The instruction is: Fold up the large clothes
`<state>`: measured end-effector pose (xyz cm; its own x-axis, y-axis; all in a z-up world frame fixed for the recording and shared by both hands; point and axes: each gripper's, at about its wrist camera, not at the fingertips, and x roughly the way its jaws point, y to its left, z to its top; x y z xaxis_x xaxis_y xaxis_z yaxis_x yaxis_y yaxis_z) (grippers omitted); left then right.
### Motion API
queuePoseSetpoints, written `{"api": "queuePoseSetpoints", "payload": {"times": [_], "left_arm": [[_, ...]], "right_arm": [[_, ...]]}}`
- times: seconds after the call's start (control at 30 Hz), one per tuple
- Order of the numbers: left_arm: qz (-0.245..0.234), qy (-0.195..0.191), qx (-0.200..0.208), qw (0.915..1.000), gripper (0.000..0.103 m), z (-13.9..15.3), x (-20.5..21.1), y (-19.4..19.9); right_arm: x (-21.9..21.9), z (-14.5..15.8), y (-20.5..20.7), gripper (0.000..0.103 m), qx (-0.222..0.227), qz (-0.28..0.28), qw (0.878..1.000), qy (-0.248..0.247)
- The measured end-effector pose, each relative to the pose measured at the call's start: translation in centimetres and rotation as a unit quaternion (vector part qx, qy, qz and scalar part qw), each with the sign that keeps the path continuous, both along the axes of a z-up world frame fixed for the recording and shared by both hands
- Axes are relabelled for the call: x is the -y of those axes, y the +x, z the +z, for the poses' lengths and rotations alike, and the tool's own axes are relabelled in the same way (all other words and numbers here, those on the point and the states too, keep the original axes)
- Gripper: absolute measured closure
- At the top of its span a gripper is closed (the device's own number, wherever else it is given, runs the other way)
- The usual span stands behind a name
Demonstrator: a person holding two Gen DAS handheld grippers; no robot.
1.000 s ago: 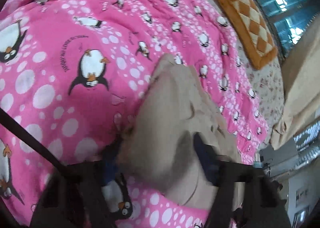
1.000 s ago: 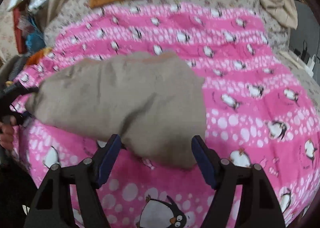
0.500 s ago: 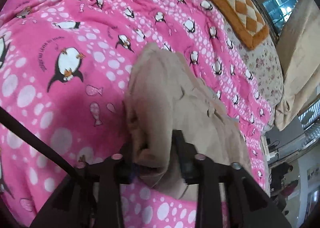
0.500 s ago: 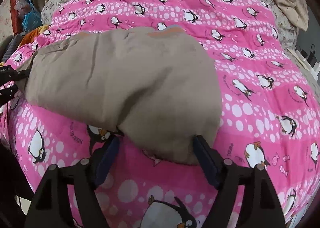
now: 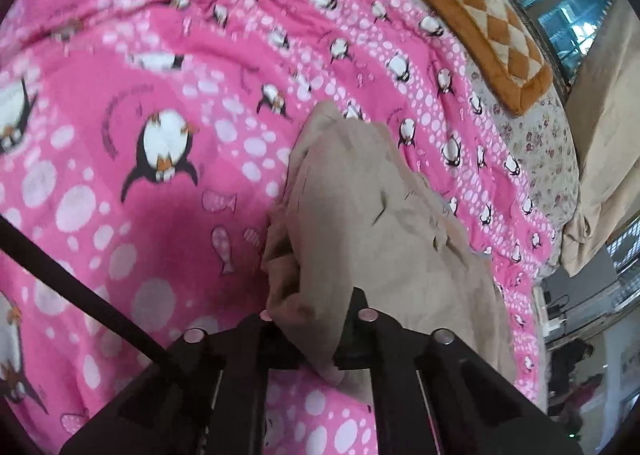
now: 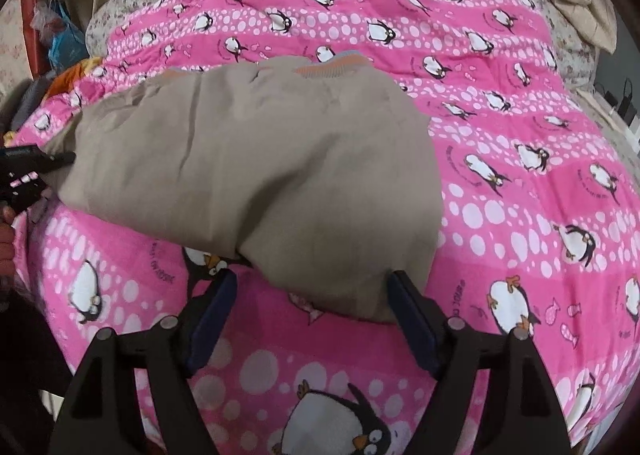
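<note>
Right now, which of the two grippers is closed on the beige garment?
The left gripper: its jaws pinch an edge of the beige garment. The right gripper stands open, with the garment's near end between its spread fingers.

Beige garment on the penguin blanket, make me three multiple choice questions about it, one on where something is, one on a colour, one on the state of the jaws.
1. Where does the orange checked cushion lie?
A. on the floral sheet past the pink blanket's far edge
B. on top of the beige garment
C. between the right jaws

2. What colour is the ribbed trim at the far edge of the beige garment?
A. blue
B. orange
C. black

3. How do the jaws stand?
A. both open
B. left gripper shut on the garment, right gripper open
C. right shut, left open

Answers:
1 A, the cushion sits on flowered fabric beyond the pink blanket.
2 B, an orange band shows there.
3 B, cloth is pinched in the left jaws, while the right jaws stand wide at the garment's near edge.
</note>
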<state>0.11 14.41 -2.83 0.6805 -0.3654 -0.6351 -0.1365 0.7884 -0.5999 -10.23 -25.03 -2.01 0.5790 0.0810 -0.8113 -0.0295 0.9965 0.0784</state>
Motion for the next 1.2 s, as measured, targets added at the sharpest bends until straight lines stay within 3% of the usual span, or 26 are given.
{"api": "queuePoseSetpoints", "payload": {"times": [0.17, 0.4, 0.6, 0.77, 0.9, 1.07, 1.2], "left_arm": [[-0.002, 0.063, 0.073, 0.9953, 0.103, 3.6, 2.4, -1.2], [-0.052, 0.11, 0.158, 0.98, 0.103, 8.3, 11.2, -3.1], [-0.104, 0.109, 0.164, 0.9747, 0.103, 9.4, 20.5, -2.8], [-0.144, 0.104, 0.151, 0.9724, 0.103, 9.0, 27.1, -2.8], [-0.197, 0.126, 0.14, 0.9622, 0.103, 7.0, 31.6, -3.7], [-0.221, 0.162, 0.123, 0.9538, 0.103, 3.8, 33.7, -4.3], [-0.21, 0.151, 0.134, 0.9565, 0.103, 5.2, 32.9, -5.9]], "right_arm": [[2.3, 1.0, -1.4, 0.023, 0.005, -0.027, 0.999, 0.026], [4.3, 2.2, -3.7, 0.023, 0.02, -0.022, 1.0, 0.007], [6.1, 2.6, -5.5, 0.023, 0.031, -0.02, 0.998, -0.046], [9.2, 2.1, -6.7, 0.023, 0.02, -0.039, 0.999, -0.031], [11.2, 1.6, -7.4, 0.023, 0.014, -0.058, 0.998, -0.032], [12.5, 1.4, -8.2, 0.023, 0.014, -0.07, 0.997, -0.027], [12.7, 1.6, -8.2, 0.023, 0.019, -0.074, 0.997, -0.026]]}}
